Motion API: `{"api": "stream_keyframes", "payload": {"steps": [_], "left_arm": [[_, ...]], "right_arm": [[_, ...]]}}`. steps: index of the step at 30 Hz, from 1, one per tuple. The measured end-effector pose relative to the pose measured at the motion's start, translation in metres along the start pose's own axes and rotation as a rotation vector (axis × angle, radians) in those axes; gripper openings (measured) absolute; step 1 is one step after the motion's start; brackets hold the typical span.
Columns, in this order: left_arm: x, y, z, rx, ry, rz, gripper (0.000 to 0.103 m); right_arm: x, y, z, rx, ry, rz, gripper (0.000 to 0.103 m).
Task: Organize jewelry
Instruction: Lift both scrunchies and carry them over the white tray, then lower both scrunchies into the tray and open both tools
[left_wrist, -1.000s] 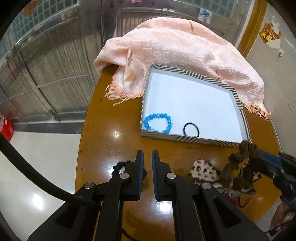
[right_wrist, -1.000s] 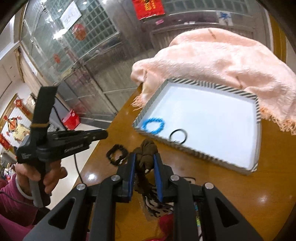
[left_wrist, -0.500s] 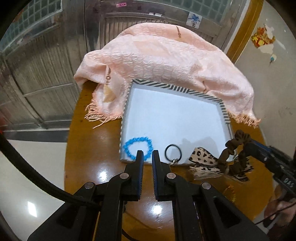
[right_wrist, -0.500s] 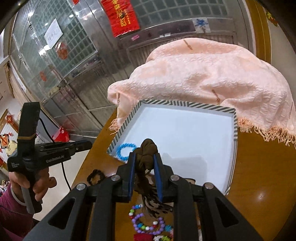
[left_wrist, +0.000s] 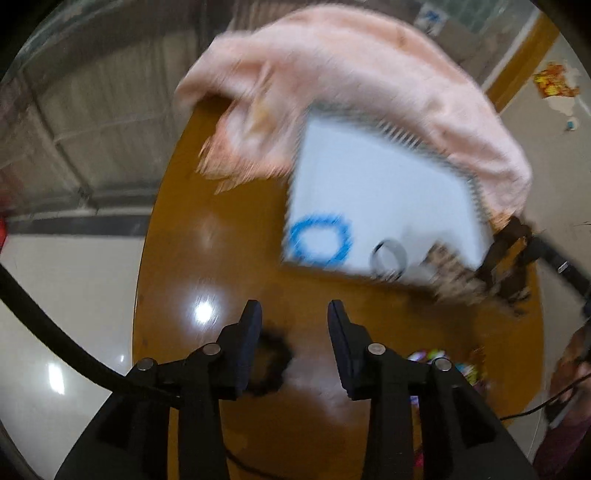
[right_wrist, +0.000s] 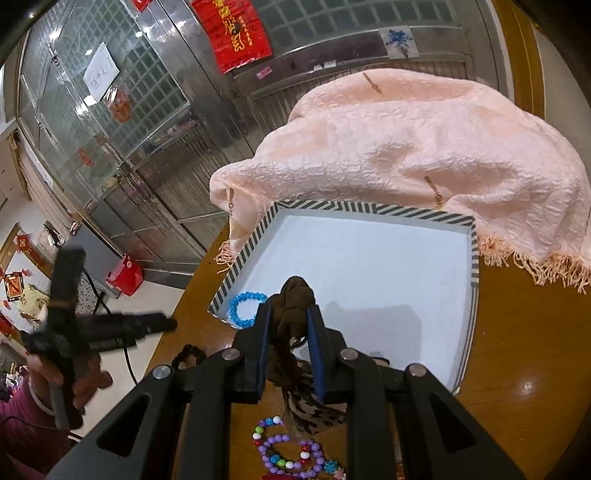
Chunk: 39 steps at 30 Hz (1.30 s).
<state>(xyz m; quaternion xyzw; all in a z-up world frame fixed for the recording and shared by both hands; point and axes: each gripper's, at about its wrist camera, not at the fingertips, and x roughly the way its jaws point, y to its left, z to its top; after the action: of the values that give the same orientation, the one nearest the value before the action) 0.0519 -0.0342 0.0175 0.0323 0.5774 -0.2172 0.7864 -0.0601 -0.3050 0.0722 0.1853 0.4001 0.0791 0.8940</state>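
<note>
On the glossy brown wooden counter (right_wrist: 517, 332) sits a shallow white tray with a black-and-white striped rim (right_wrist: 369, 208), its far side tucked against a crumpled pale pink fringed shawl (right_wrist: 424, 147). Inside the tray, near the front left corner, lies a blue beaded bracelet (right_wrist: 246, 308). The left wrist view, heavily blurred, also shows a thin black ring-shaped hair tie (left_wrist: 388, 257) in the tray just right of the bracelet; the right wrist view hides that spot behind the gripper.

The right gripper (right_wrist: 289, 325) has its fingers closed onto a brown fabric scrunchie (right_wrist: 295, 295), held above the tray's front edge, with a leopard-print fabric piece (right_wrist: 314, 413) dangling beneath. Only the right wrist view shows a multicoloured bead bracelet (right_wrist: 288, 450) on the counter near the camera, and a dark braided loop (right_wrist: 188, 354) lying left of the gripper.

The left gripper (left_wrist: 293, 314) has its fingers spread wide and empty, hovering over the counter short of the tray; a dark loop, likely the same one, sits just under its left finger (left_wrist: 247, 332).
</note>
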Motion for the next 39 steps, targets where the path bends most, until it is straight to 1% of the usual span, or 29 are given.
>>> {"api": "stream_keyframes", "payload": {"steps": [1,2,6,9,12,14,15,16,17,18,20,24,25,32,36,39], "left_arm": [[0.009,0.004,-0.008,-0.007,0.032,0.013,0.029],[0.014,0.004,-0.015,-0.007,0.045,0.026,0.029],[0.026,-0.001,-0.037,0.011,0.036,0.093,0.029],[0.037,-0.01,-0.047,0.058,0.033,0.153,0.029],[0.048,-0.014,-0.052,0.088,0.038,0.19,0.029],[0.051,-0.014,-0.053,0.089,0.034,0.194,0.022],[0.051,-0.013,-0.053,0.086,0.017,0.188,0.018],[0.051,-0.013,-0.052,0.086,0.015,0.188,0.009],[0.052,-0.011,-0.051,0.084,0.02,0.181,0.003],[0.052,-0.008,-0.049,0.074,0.028,0.151,0.001],[0.051,0.0,-0.044,0.043,0.038,0.081,0.0],[0.032,0.005,-0.031,0.02,-0.001,-0.002,0.0],[0.026,0.004,-0.025,0.019,-0.013,-0.014,0.0],[-0.017,-0.008,0.018,0.048,-0.138,-0.027,0.0],[-0.026,-0.025,0.049,0.068,-0.195,-0.041,0.0],[-0.02,-0.036,0.069,0.076,-0.2,-0.035,0.0]], "right_arm": [[0.002,0.0,0.0,0.001,0.003,0.001,0.02],[0.004,0.0,0.0,0.002,0.006,0.002,0.02],[0.009,0.002,0.001,0.0,0.015,0.01,0.02],[0.01,0.004,0.003,-0.002,0.017,0.012,0.02],[0.011,0.003,0.003,0.002,0.016,0.013,0.02],[0.01,0.003,0.004,0.004,0.013,0.012,0.02],[0.01,0.003,0.004,0.005,0.012,0.011,0.02],[0.01,0.002,0.004,0.007,0.011,0.011,0.02],[0.01,0.002,0.004,0.009,0.01,0.011,0.02],[0.01,0.002,0.004,0.01,0.01,0.011,0.02],[0.01,0.002,0.004,0.01,0.009,0.009,0.02],[0.009,0.004,0.005,0.009,0.002,0.012,0.02],[0.009,0.004,0.006,0.008,0.0,0.012,0.02],[0.017,0.008,0.022,0.002,-0.015,0.015,0.02],[0.027,0.006,0.033,0.005,-0.016,0.013,0.02],[0.035,0.004,0.039,0.013,-0.014,0.012,0.02]]}}
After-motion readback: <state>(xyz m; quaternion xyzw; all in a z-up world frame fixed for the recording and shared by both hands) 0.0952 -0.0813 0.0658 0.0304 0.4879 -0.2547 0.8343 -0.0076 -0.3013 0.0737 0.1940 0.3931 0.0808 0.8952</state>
